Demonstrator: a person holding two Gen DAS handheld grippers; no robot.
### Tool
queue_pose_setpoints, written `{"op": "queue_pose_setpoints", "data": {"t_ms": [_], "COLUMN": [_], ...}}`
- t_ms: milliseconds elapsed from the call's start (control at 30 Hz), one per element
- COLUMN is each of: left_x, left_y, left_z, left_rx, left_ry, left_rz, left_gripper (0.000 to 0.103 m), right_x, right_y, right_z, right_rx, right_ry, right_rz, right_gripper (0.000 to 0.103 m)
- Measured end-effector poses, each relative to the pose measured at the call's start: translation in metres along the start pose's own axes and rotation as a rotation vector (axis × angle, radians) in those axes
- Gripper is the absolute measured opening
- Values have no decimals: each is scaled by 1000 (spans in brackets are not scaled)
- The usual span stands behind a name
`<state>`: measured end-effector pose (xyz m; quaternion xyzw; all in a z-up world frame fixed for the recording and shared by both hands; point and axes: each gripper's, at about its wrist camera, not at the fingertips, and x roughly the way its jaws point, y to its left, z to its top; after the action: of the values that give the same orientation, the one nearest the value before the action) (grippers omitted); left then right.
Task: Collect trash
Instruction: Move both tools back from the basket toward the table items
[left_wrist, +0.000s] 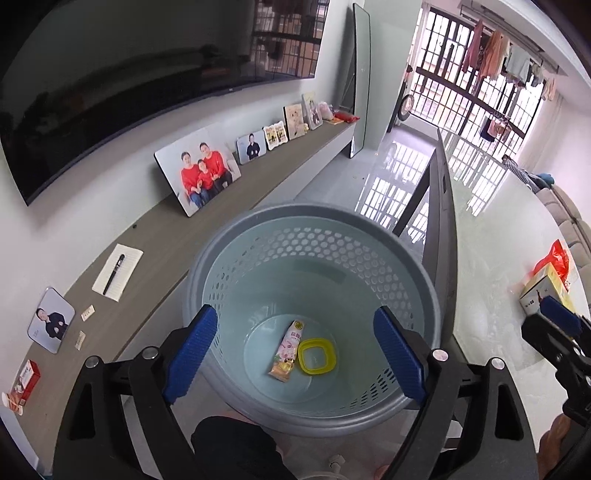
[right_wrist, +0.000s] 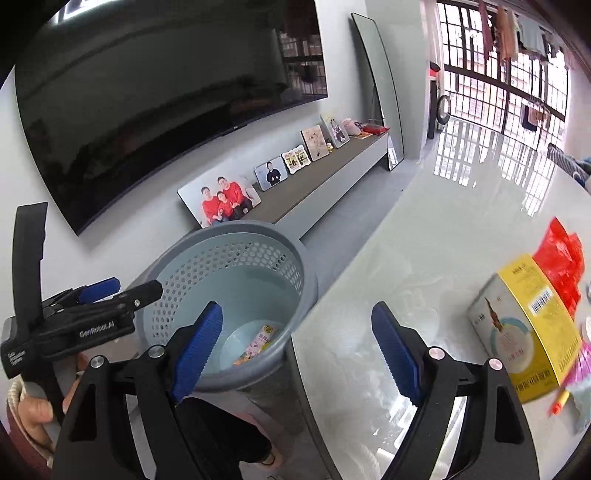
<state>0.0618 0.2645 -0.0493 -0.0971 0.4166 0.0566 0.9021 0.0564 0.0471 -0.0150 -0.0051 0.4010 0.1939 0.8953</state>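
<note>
The box (right_wrist: 524, 332), yellow and white card with a barcode, lies on its side on the pale table (right_wrist: 406, 258) near the right edge, with a crumpled red plastic bag (right_wrist: 561, 258) just behind it and small pink and orange scraps at its near end, too blurred to name. It looks light and fairly stiff, though thin card would dent under a hard squeeze; across its narrower faces, near the middle, seems the safest place to take hold. The bag is soft and slippery and would need pinching at a bunched fold.

The bin (left_wrist: 317, 229), a grey perforated basket, stands off the table's left edge. Inside on its bottom lie a snack wrapper (left_wrist: 286, 350) and a yellow square ring (left_wrist: 317, 356), touching.

The left gripper (left_wrist: 295, 354) hangs over the bin's mouth, jaws wide apart and empty. The right gripper (right_wrist: 295, 350) straddles the bin rim and table edge, jaws also apart with nothing between them, the box well off to its right.
</note>
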Motion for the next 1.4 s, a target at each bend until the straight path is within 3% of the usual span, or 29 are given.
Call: {"op": "queue_pose_setpoints", "data": {"t_ms": [333, 567, 967, 1200, 1400], "left_x": [-30, -48, -52, -39, -11], "left_y": [-62, -131, -244, -310, -337], "left_z": [-8, -16, -49, -75, -80], "left_rx": [111, 199, 337, 423, 418], "left_ry": [-29, -61, -26, 10, 59], "left_rz": [-41, -150, -271, -318, -297], "left_gripper": [88, 93, 93, 96, 96], "right_x": [-57, -100, -161, -181, -187], "right_y": [-46, -103, -198, -231, -245], "right_z": [-38, -76, -134, -151, -155], "right_rx": [86, 185, 375, 439, 455], "right_ry": [-47, -73, -130, -162, -174], "right_rz": [-35, -154, -344, -353, -341], "right_gripper": [79, 79, 79, 79, 79]}}
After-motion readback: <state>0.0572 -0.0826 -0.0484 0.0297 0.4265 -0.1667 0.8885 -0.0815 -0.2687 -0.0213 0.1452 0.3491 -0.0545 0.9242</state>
